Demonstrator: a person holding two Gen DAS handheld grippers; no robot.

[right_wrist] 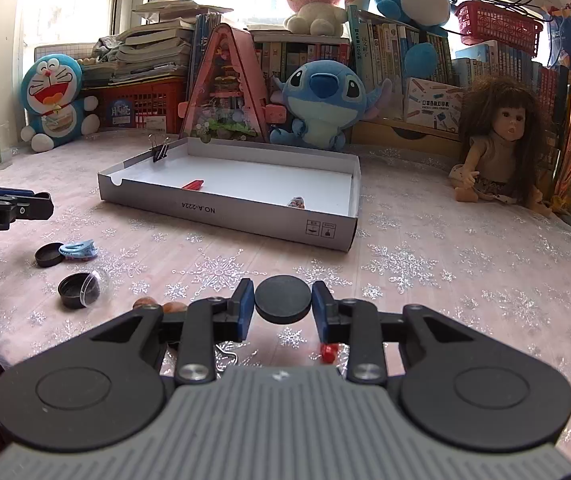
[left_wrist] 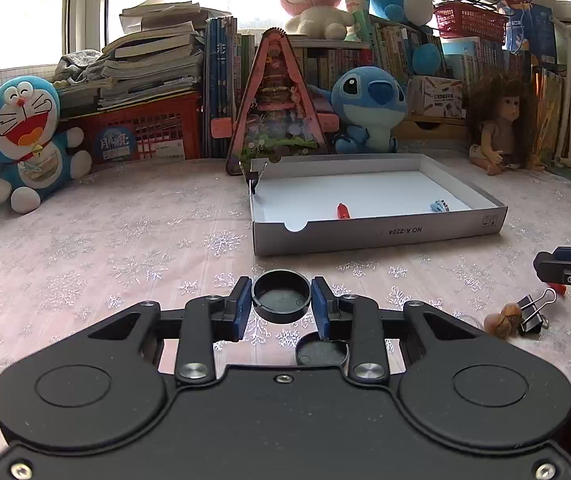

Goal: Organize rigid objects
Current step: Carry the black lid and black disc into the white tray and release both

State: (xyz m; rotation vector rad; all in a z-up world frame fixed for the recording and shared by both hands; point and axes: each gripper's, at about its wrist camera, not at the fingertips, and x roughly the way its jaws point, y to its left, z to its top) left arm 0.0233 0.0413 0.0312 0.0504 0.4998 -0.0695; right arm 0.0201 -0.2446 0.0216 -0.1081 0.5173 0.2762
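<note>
In the left wrist view my left gripper (left_wrist: pixel 281 282) is shut on a black round cap (left_wrist: pixel 281 300), hollow side up, lifted off the cloth. A second black cap (left_wrist: pixel 321 352) lies under the fingers. In the right wrist view my right gripper (right_wrist: pixel 282 285) is shut on a black flat-topped cap (right_wrist: pixel 283 300), just above the table. The white cardboard tray (left_wrist: pixel 377 232) (right_wrist: pixel 225 216) stands ahead of both. It holds a red piece (left_wrist: pixel 343 211), a small blue piece (left_wrist: pixel 439 206) and a binder clip (left_wrist: pixel 254 178) clipped on its wall.
Loose on the cloth are a black cap (right_wrist: pixel 48 255), a blue clip (right_wrist: pixel 79 249), a cap with a clear dome (right_wrist: pixel 79 289), walnuts (left_wrist: pixel 501 320), a binder clip (left_wrist: pixel 535 312) and a small red piece (right_wrist: pixel 327 352). Plush toys, a doll (right_wrist: pixel 497 148) and books line the back.
</note>
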